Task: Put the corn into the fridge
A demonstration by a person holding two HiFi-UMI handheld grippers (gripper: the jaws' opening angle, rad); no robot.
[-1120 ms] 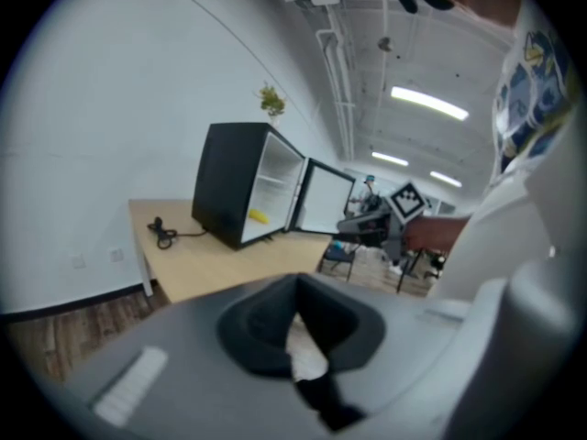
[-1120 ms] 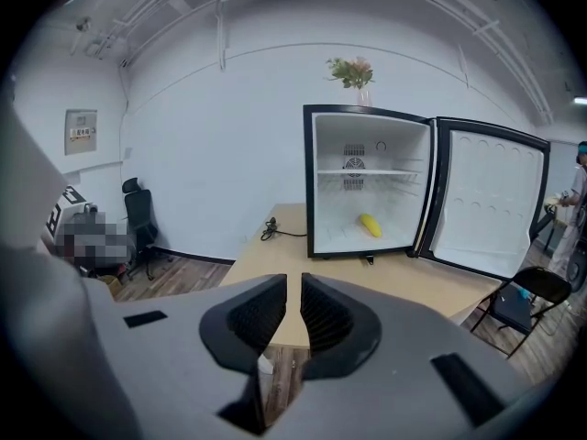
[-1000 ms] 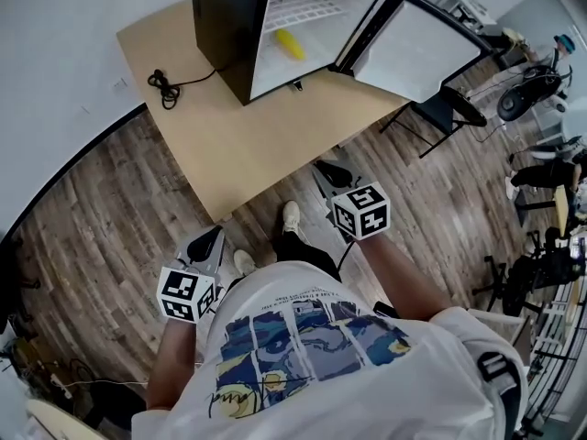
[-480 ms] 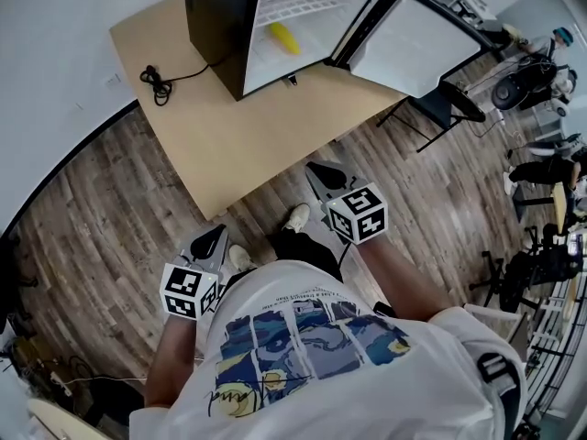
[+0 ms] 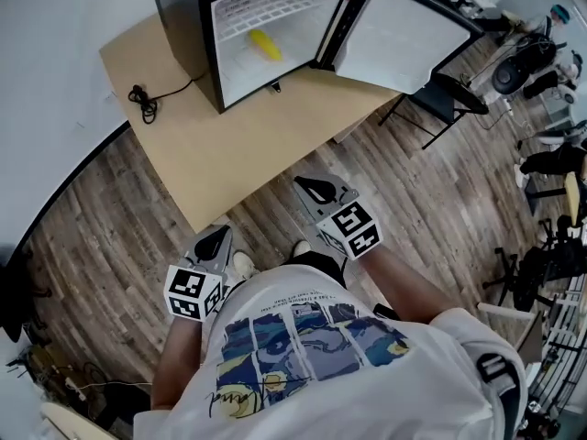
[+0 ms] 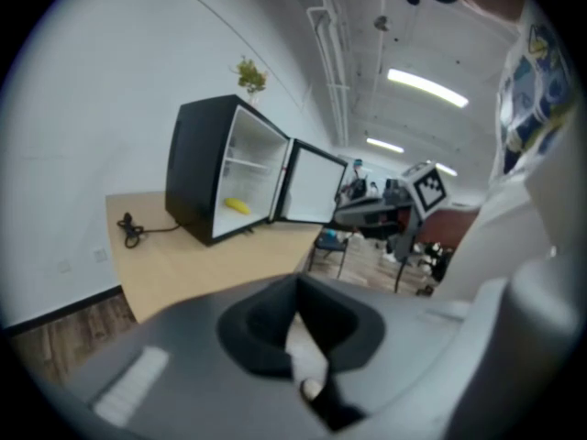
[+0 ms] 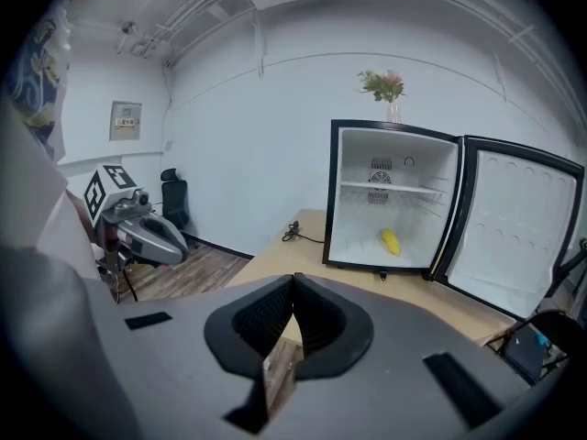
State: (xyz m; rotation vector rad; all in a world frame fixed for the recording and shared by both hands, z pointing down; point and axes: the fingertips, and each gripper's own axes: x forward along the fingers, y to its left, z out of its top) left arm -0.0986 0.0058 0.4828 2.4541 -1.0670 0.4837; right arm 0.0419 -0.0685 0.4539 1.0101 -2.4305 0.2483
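- Right tongs (image 7: 293, 280): grey plastic with ribbed pads. They have just been closing; the tips are now together with nothing between.
- Left tongs (image 6: 295, 282): same grey shells, tips meeting, empty.
- Both hang over the plank floor (image 5: 101, 246), short of the pale wooden counter (image 5: 238, 154).
- Corn (image 5: 264, 44): yellow, oblong, lying on the white bottom of the open black mini fridge (image 5: 179, 16), well apart from both tongs.

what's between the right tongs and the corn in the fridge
Only bare tabletop and the open fridge's white floor lie between the right tongs and the corn; the right gripper view shows it.
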